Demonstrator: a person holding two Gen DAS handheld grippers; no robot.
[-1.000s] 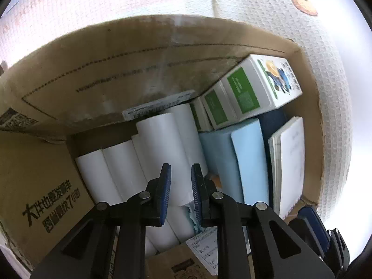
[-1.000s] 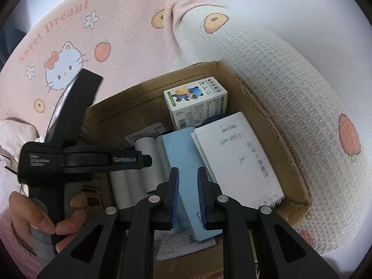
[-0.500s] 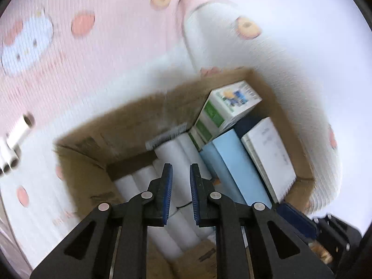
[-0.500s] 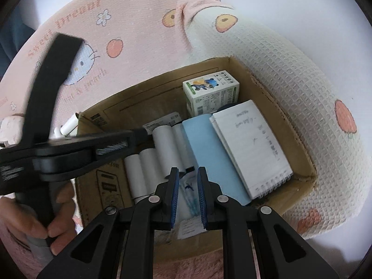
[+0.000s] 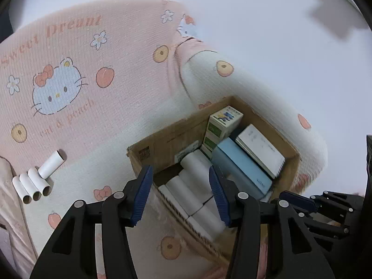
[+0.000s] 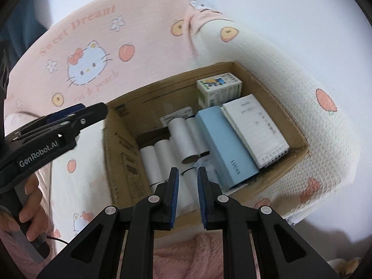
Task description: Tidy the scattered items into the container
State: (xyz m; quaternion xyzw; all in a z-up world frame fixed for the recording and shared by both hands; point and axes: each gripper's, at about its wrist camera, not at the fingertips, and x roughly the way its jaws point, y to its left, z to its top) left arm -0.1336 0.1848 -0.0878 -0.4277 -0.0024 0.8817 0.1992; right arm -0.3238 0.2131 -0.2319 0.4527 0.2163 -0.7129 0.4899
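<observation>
A cardboard box (image 5: 162, 139) (image 6: 300, 137) sits on a pink and white blanket. It holds several white paper tubes (image 5: 193, 186) (image 6: 179, 139), a blue box (image 5: 241, 169) (image 6: 227, 144), a white notebook (image 5: 260, 151) (image 6: 255, 125) and a green-and-white carton (image 5: 223, 121) (image 6: 218, 88). Several more white tubes (image 5: 34, 179) lie on the blanket left of the box. My left gripper (image 5: 181, 190) is open and empty, raised above the box's left side; it also shows in the right wrist view (image 6: 76, 114). My right gripper (image 6: 187, 193) is nearly shut and empty, above the box's near edge.
The blanket (image 5: 69, 81) shows a cat print and peach spots. A fuzzy pink cloth (image 6: 186, 255) lies below the right gripper. A hand (image 6: 30, 209) holds the left gripper's handle. A white surface (image 5: 279, 34) lies beyond the blanket.
My left gripper has lifted up and back out of the box and its jaws have opened wide. The right gripper has drawn back a little and stays nearly shut.
</observation>
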